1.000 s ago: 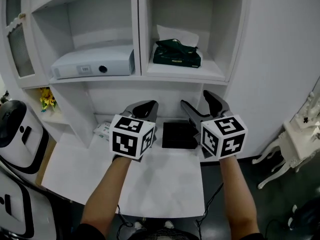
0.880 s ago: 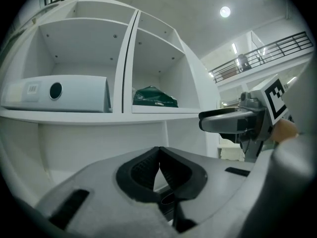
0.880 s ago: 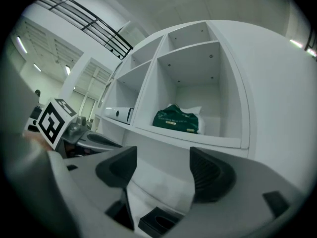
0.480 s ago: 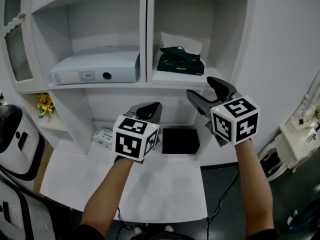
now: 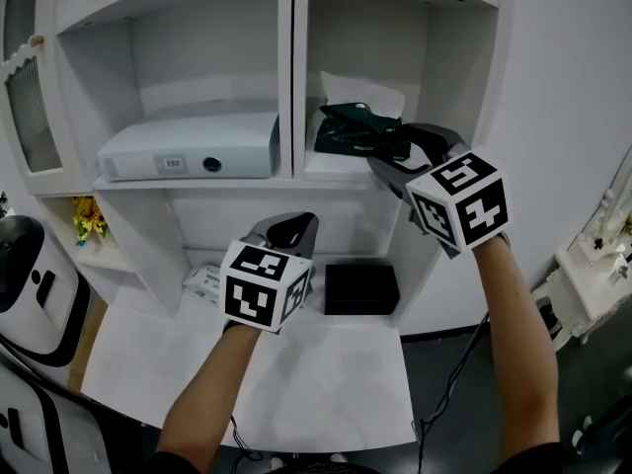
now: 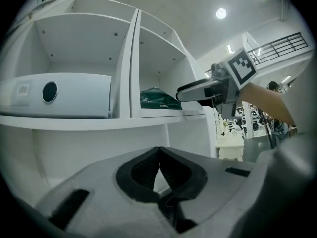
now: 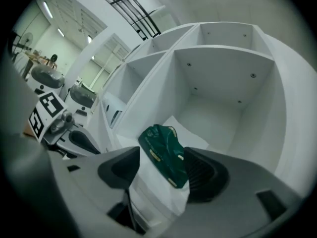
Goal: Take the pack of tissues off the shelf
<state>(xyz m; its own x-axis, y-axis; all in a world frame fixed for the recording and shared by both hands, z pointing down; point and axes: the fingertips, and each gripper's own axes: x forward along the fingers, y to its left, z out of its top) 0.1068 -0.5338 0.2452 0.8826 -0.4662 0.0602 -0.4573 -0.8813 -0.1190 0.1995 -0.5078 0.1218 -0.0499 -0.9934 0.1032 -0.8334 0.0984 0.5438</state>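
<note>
My right gripper (image 5: 393,152) stands wide, its jaws just now closing a little. The green pack of tissues (image 5: 354,129) sits framed between them on the shelf (image 5: 331,173), not yet squeezed. Below it, my left gripper (image 5: 288,229) is pinched together on nothing.

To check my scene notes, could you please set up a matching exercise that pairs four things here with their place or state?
Things:
1. pack of tissues
2. white projector
3. black box
4. left gripper

Places or states:
A. left compartment of the shelf
B. fingers shut, nothing between them
C. on the desk, below the shelf
D. right compartment of the shelf

Pairs: 1-D, 2-A, 3-C, 4-B.
</note>
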